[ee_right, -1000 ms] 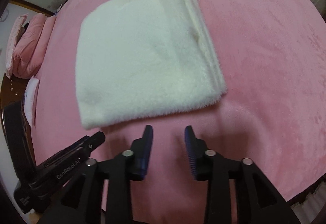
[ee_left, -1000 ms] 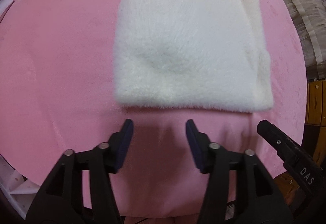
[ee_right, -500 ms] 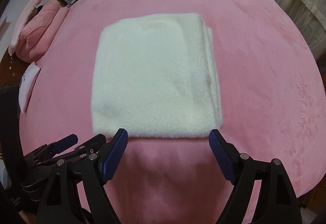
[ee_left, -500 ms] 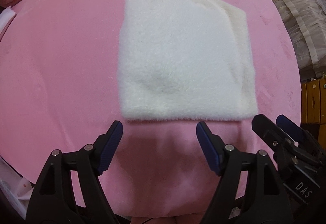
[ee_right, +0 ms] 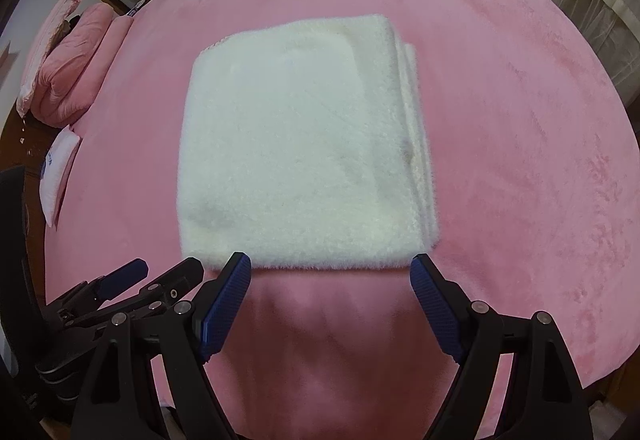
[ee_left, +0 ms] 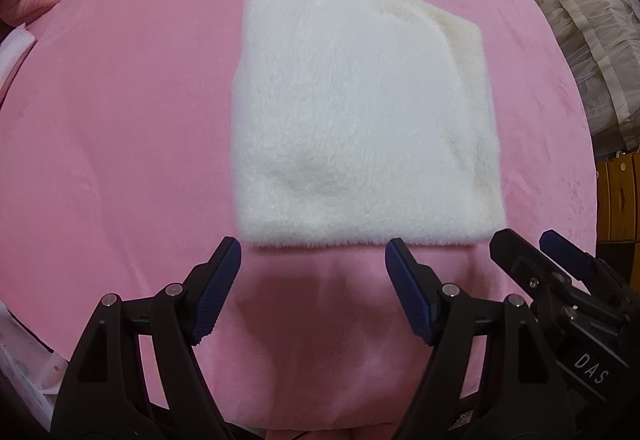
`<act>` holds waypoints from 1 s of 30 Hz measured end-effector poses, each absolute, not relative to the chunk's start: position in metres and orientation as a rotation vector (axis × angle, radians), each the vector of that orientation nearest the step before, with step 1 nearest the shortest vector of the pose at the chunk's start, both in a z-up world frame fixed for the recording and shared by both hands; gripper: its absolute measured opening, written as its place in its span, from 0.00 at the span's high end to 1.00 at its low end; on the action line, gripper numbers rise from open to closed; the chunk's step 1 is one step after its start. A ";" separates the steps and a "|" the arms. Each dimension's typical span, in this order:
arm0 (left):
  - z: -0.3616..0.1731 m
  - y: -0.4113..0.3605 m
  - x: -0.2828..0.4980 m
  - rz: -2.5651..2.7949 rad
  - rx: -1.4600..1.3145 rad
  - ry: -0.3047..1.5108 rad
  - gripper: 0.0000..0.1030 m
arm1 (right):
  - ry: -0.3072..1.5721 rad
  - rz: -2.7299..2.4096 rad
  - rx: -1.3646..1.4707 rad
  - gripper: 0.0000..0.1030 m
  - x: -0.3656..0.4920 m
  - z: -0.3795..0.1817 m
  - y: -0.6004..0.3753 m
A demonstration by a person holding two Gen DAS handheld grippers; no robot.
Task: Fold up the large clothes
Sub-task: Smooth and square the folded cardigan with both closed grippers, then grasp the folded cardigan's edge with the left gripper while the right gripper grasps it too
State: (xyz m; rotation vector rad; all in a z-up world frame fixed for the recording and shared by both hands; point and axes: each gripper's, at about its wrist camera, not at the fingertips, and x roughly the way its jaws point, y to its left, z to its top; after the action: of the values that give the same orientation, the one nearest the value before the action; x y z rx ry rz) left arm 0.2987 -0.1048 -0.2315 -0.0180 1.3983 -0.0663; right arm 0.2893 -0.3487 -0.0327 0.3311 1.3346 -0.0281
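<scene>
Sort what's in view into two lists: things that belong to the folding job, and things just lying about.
Belongs to the job:
- folded white fleece garment
- pink bed cover it lies on
- left gripper, open, holding nothing
- right gripper, open, holding nothing

Just lying about:
- pink pillows
- white packet at the bed's edge
- cream ruffled curtain

Both wrist views downward, sharing white garment (ee_left: 360, 120)

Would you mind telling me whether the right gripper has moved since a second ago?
Yes. The right gripper has backed up and away from the folded white garment, which now looks smaller on the pink bedspread.
</scene>
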 end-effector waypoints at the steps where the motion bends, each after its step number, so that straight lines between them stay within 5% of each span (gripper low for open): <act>1: -0.231 -0.105 0.299 -0.064 -0.012 1.393 0.30 | 1.332 -0.031 0.332 0.19 0.288 -0.031 -0.349; 17: -0.231 -0.106 0.346 -0.036 -0.035 1.360 0.30 | 1.323 -0.066 0.445 0.19 0.336 -0.048 -0.370; 27: -0.283 -0.096 0.379 0.047 0.034 1.446 0.30 | 1.404 -0.074 0.399 0.19 0.378 -0.092 -0.390; 30: -0.293 -0.084 0.388 0.022 -0.044 1.466 0.22 | 1.437 -0.120 0.404 0.19 0.386 -0.111 -0.408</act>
State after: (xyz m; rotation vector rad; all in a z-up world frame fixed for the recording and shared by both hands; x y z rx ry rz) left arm 0.3878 -0.0841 -0.2928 -0.0437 1.4656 0.0216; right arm 0.3862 -0.4082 -0.1108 0.4036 1.4372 -0.1202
